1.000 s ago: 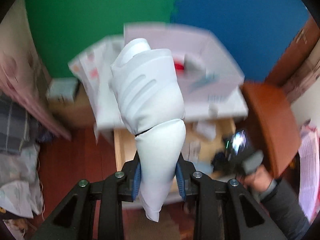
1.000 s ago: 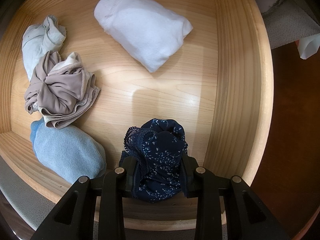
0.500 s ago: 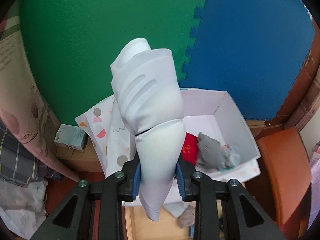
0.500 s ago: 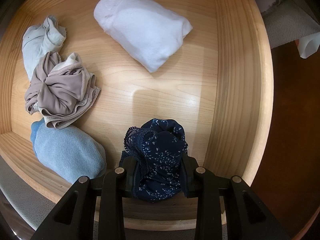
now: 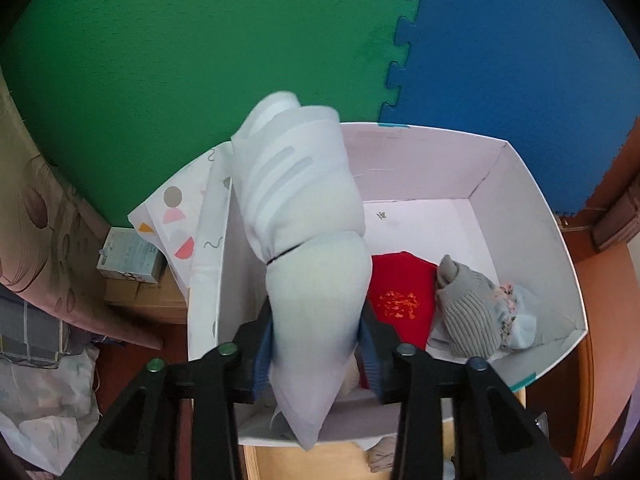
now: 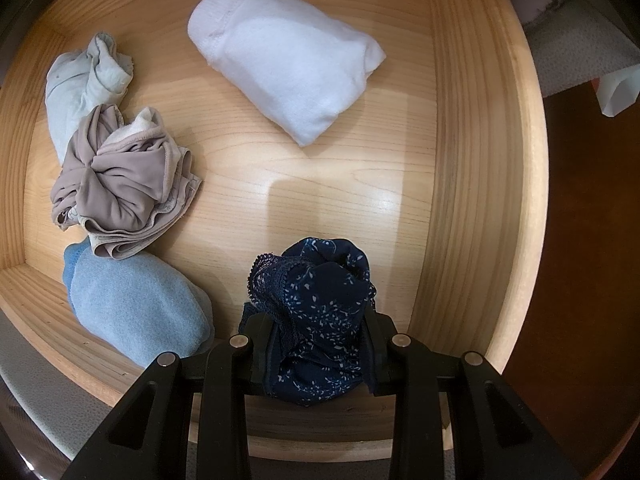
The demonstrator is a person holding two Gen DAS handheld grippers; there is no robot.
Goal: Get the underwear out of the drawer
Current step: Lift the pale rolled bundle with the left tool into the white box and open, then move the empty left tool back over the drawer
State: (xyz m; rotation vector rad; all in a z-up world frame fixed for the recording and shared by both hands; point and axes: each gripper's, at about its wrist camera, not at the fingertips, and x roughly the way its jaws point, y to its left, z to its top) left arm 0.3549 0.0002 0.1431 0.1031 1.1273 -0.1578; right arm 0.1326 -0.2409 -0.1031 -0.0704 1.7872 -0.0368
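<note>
The left gripper (image 5: 316, 344) is clamping its jaws on a rolled pale white garment (image 5: 308, 248), which is standing up between the blue pads and hanging above a white box (image 5: 520, 184). Only the left wrist view is showing this box: inside it, at 3 o'clock from the roll, a red garment (image 5: 400, 300) is lying flat, and further toward 3 o'clock a grey ribbed bundle (image 5: 468, 312) is resting beside a pale floral piece (image 5: 516, 316). A patterned flap (image 5: 180, 208) is sticking out at 9 o'clock, with a small carton (image 5: 128, 256) just beyond it. Green mat (image 5: 200, 60) and blue mat (image 5: 520, 52) are filling the top of the view.

The right gripper (image 6: 316, 344) is squeezing its jaws on navy patterned underwear (image 6: 316, 312), low inside the wooden drawer (image 6: 460, 160). Only the right wrist view is showing the drawer's contents: a light blue roll (image 6: 136, 304) is lying at 9 o'clock, a crumpled taupe pair (image 6: 120, 188) at 10 o'clock and touching it, a pale grey-green pair (image 6: 80, 84) further out, and a folded white pair (image 6: 288, 60) at 12 o'clock, well apart from the navy one.
</note>
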